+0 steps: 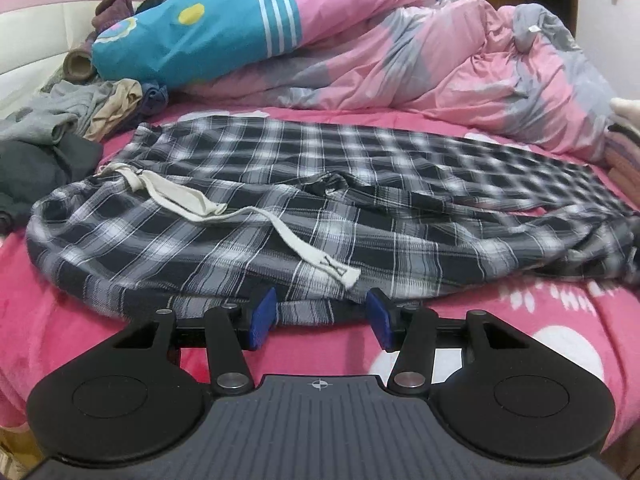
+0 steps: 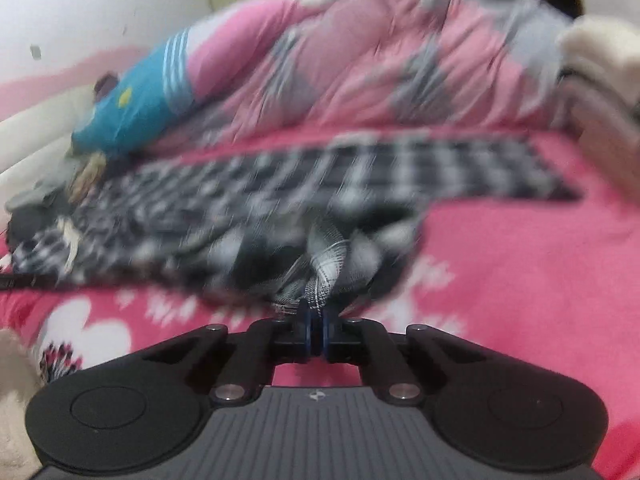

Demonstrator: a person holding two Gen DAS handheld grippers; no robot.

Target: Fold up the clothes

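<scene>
1. Left wrist view: a pair of black, grey and white plaid flannel trousers (image 1: 312, 200) lies spread flat across a bright pink fleece blanket with white flower shapes (image 1: 540, 320) on the bed. The waistband is at the left, with a cream flat drawstring (image 1: 224, 208) trailing over the fabric; the legs run off to the right.
2. The left gripper (image 1: 322, 318) sits at the near hem of the trousers, its blue-padded jaws about half open. A strip of plaid edge lies between the pads, but they do not press on it.
3. Behind the trousers are a crumpled pink and grey duvet (image 1: 420, 60), a teal pillow with white stripes (image 1: 192, 36), and a loose heap of grey, beige and dark garments (image 1: 68, 128) at the left.
4. Right wrist view, heavily blurred: the right gripper (image 2: 316, 334) has its jaws closed tight on a bunched fold of the plaid trousers (image 2: 328, 268), lifted above the pink blanket (image 2: 520, 280).
5. The far leg lies flat.
</scene>
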